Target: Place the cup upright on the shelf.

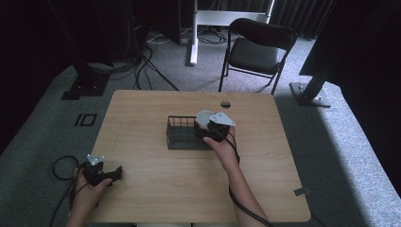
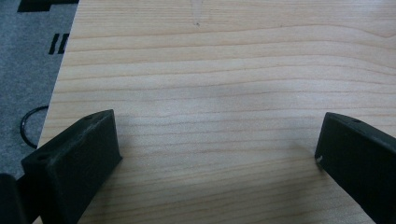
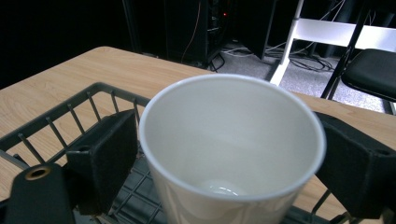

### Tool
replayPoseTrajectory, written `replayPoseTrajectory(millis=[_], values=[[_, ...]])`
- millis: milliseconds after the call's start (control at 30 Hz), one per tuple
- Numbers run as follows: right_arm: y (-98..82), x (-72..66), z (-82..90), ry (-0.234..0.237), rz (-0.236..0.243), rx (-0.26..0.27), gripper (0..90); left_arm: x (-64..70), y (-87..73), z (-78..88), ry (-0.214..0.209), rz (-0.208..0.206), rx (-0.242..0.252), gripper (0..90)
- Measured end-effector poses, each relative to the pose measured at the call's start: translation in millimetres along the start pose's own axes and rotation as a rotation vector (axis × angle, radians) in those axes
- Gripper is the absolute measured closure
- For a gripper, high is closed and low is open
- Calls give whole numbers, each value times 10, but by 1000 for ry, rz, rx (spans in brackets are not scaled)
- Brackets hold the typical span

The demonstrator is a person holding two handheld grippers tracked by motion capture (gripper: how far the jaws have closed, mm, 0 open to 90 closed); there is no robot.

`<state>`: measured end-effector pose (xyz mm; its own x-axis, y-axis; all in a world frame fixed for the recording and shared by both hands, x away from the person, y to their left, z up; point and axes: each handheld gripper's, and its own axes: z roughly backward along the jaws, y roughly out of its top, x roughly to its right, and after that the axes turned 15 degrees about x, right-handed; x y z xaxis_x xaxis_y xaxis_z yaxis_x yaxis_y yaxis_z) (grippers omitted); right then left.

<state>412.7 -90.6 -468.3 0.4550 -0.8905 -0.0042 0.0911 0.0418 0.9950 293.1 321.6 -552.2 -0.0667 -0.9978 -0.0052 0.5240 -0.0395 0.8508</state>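
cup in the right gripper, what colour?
White, inside and out. The cup shows best in the right gripper view, between the right gripper jaws over the basket.

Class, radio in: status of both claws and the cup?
Left claw open, idle over table. Right claw shut on white cup, upright over wire basket. Nothing obstructing.

Item count, as visible:

- Desk (image 1: 156,189): one, wood-topped.
- Wire basket (image 1: 182,133): one, dark, on the desk.
- Paper cup (image 3: 231,154): one, white.
- Tongs: two sets, the left tongs (image 1: 113,174) and the right tongs (image 1: 208,128), one per hand.
- Hands: two.
- Folding chair (image 1: 257,49): one, black, beyond the desk.
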Motion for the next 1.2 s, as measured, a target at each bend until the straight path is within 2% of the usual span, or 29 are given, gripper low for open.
replayPoseTrajectory(millis=[400,467,633,900,1200], values=[[32,45,117,14,-19,21,113,0,0,0,0,0,0,1],[35,50,149,25,-4,11,113,0,0,0,0,0,0,1],[46,69,204,26,-5,18,113,0,0,0,0,0,0,1],[43,146,352,28,9,23,113,0,0,0,0,0,0,1],[19,281,513,8,10,31,113,0,0,0,0,0,0,1]])
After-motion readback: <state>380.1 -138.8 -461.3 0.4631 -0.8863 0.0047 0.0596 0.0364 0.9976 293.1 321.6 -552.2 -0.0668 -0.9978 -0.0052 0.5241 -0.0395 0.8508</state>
